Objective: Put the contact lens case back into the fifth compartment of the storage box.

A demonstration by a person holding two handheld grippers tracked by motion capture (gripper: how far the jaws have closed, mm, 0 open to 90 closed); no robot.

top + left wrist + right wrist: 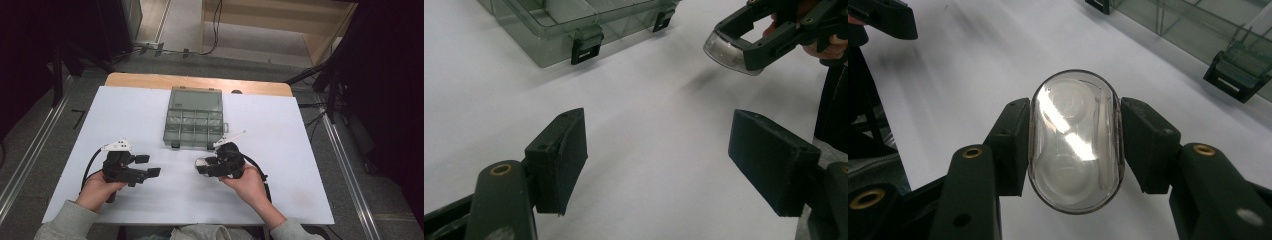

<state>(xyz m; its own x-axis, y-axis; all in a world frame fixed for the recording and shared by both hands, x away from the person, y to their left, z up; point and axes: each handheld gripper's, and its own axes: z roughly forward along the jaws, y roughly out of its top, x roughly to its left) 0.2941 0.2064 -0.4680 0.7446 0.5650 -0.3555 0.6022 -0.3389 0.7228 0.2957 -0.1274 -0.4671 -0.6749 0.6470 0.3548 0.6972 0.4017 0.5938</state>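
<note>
High view: right gripper (202,166) clamps clear case (201,163) near surface middle, just off box (194,120) front edge; hand low, gripper pointing left. Left gripper (147,165) open, empty.
Left gripper view: case (730,51) hangs above surface; could drop.
Right gripper view: case (1075,141) pinched across smooth curved sides; slip or twist likely if squeeze loosens.
</note>
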